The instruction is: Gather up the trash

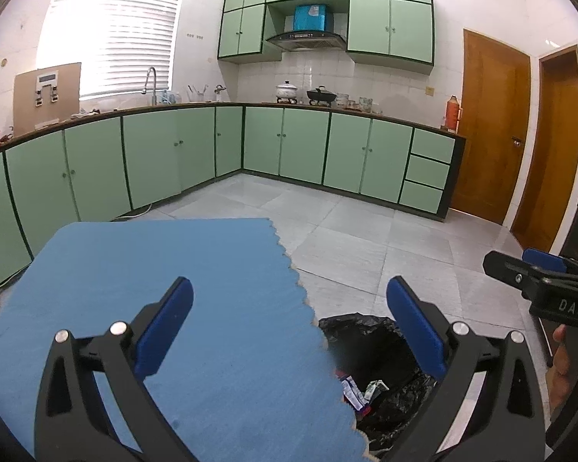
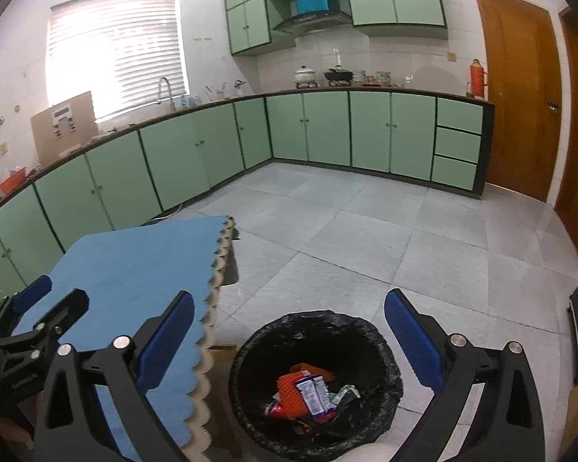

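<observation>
Black-lined trash bin [image 2: 316, 381] already holds wrappers [image 2: 312, 389], the blue mat [image 2: 135, 269] looks bare, and both the left tool [image 1: 289, 331] and right tool [image 2: 289, 338] gape wide, empty, so collecting seems nearly done.

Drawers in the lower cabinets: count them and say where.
3, stacked at the counter run's right end beside the wooden door: top drawer, middle drawer, bottom drawer.
</observation>
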